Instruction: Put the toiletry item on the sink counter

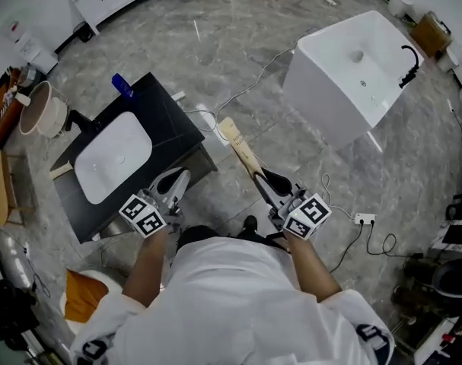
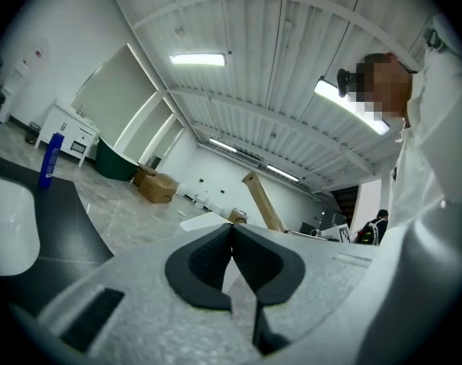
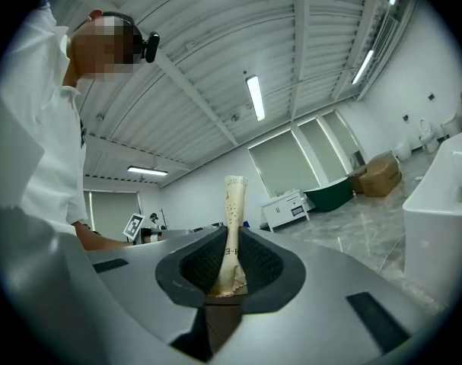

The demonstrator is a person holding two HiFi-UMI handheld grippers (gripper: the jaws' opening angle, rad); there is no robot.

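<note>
The toiletry item is a long beige tube (image 1: 242, 149); my right gripper (image 1: 265, 179) is shut on its lower end and it sticks out forward over the floor. In the right gripper view the tube (image 3: 232, 226) stands pinched between the dark pads (image 3: 196, 263). My left gripper (image 1: 173, 182) is shut with nothing in it, just off the near right corner of the black sink counter (image 1: 173, 124). The counter holds a white basin (image 1: 113, 157). In the left gripper view the pads (image 2: 208, 261) meet, and the tube (image 2: 262, 201) shows beyond them.
A blue bottle (image 1: 122, 86) stands at the counter's far corner, also in the left gripper view (image 2: 51, 160). A white freestanding sink block (image 1: 352, 74) sits to the right. Cables and a power strip (image 1: 364, 219) lie on the grey floor. A round beige bowl (image 1: 42, 112) stands at left.
</note>
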